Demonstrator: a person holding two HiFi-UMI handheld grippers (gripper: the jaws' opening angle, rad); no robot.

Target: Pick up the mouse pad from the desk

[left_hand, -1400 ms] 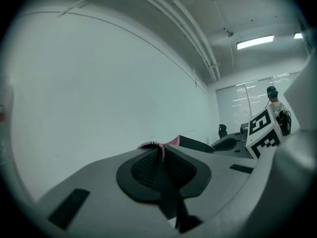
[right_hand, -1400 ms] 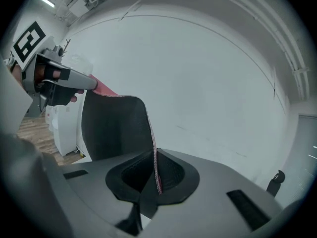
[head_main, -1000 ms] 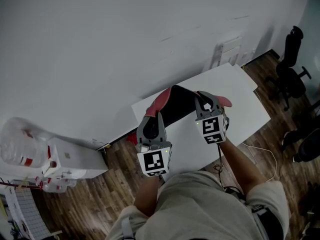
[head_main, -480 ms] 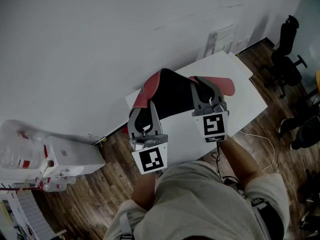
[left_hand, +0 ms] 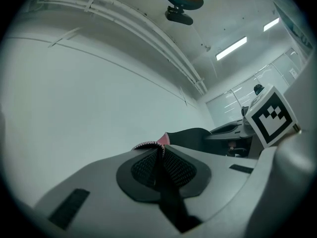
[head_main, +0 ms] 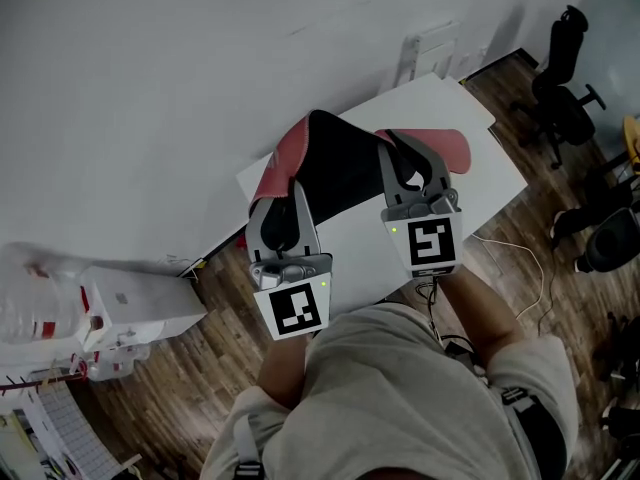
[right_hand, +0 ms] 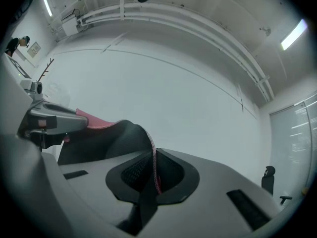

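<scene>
We hold the mouse pad above the desk, left gripper and right gripper fingers clenched on its edges; the pickup looks essentially done.

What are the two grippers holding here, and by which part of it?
Both hold the mouse pad. The left gripper is shut on the stitched edge at the pad's left end, the right gripper on the edge at its right end.

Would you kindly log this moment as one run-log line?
phase: lift | left gripper: shut on mouse pad edge | right gripper: shut on another edge | mouse pad: slung between both, above desk
</scene>
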